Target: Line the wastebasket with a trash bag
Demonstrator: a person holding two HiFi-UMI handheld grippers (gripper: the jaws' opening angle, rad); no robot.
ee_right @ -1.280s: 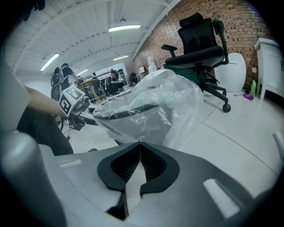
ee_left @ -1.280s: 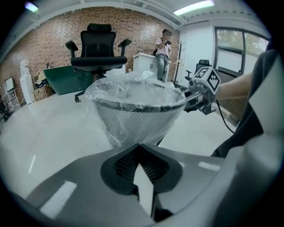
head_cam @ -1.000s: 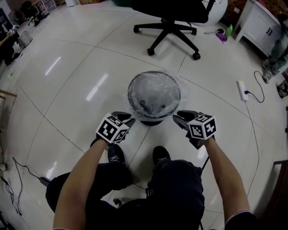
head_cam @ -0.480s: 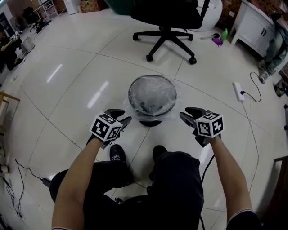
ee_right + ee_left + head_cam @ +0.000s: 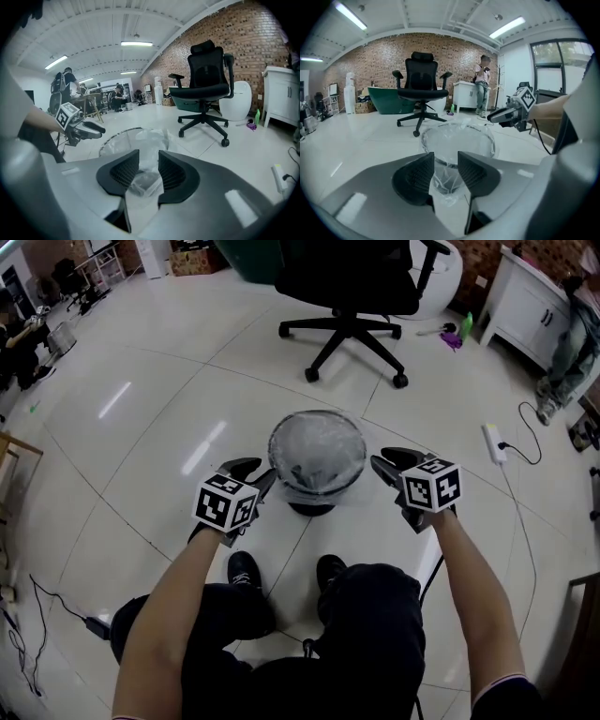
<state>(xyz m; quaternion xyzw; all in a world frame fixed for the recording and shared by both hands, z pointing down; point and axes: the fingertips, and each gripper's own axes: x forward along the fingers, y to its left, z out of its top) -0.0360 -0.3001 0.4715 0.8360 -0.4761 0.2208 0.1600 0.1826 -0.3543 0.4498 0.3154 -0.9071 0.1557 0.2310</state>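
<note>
The pale tiled floor (image 5: 141,456) carries everything. A black office chair (image 5: 352,277) stands on its star base toward the far edge of the floor, and a white cabinet (image 5: 530,301) sits at the far right corner. At the near edge the person's dark-trousered legs (image 5: 366,634) fill the view, with both black shoes (image 5: 243,568) planted just short of the wastebasket.

The round wastebasket (image 5: 272,451) stands upright in the middle of the floor, between the shoes and the chair. The clear trash bag (image 5: 317,451) already sits inside it. Its film is spread over the rim and hangs crumpled down the outer wall toward the dark foot.

The left gripper (image 5: 258,474) hovers just beside the basket's near left rim, clear of it and tilted downward. Its jaws have just been opening and stand apart. Nothing lies between the pads; in the left gripper view the bagged basket shows through the gap, farther off.

The right gripper (image 5: 379,458) hovers at the basket's right rim, also off the plastic. Its jaws have just been closing a little, yet a gap remains and the pads press on nothing. Only the bag's overhang shows beyond them.

A white power strip (image 5: 491,442) with a black cord lies near the right edge of the floor.
</note>
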